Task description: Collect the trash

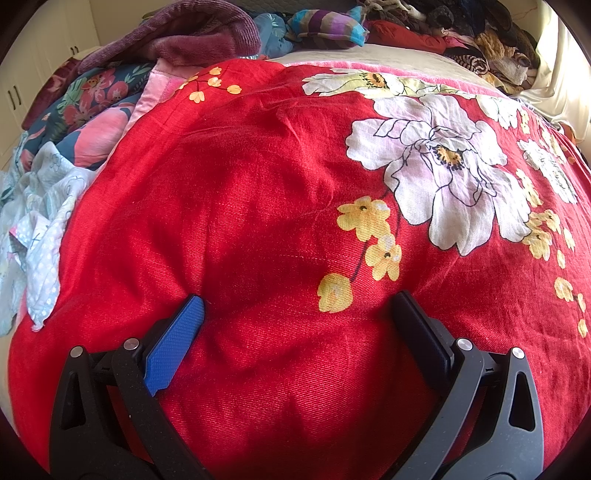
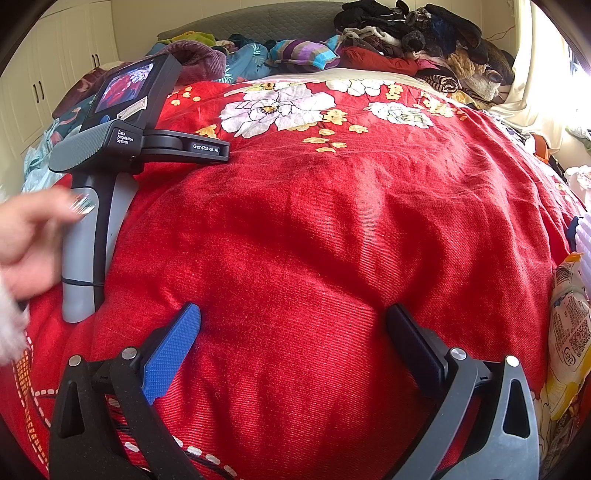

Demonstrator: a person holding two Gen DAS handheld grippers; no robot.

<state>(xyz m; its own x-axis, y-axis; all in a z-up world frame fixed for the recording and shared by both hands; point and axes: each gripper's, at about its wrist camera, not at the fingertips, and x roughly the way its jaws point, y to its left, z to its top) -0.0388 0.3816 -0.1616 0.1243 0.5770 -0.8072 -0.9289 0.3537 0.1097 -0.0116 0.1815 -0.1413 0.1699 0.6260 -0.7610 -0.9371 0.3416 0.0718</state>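
Note:
Both grippers rest on a red floral blanket [image 1: 258, 192] spread over a bed. My left gripper [image 1: 299, 306] is open and empty, its fingers touching the red cloth. My right gripper [image 2: 293, 317] is open and empty too, low on the blanket [image 2: 314, 221]. In the right wrist view the left gripper's body with its small screen [image 2: 122, 122] lies on the blanket at the left, and a bare hand [image 2: 29, 240] is at its grey handle. A yellow and white snack wrapper [image 2: 567, 332] lies at the far right edge of the bed.
Piles of clothes [image 2: 406, 40] line the head of the bed, with a maroon knit garment [image 1: 192, 33] and a floral quilt [image 1: 96, 107] at the left. White cupboard doors [image 2: 55, 55] stand at the far left. A pale curtain [image 2: 532, 81] hangs at the right.

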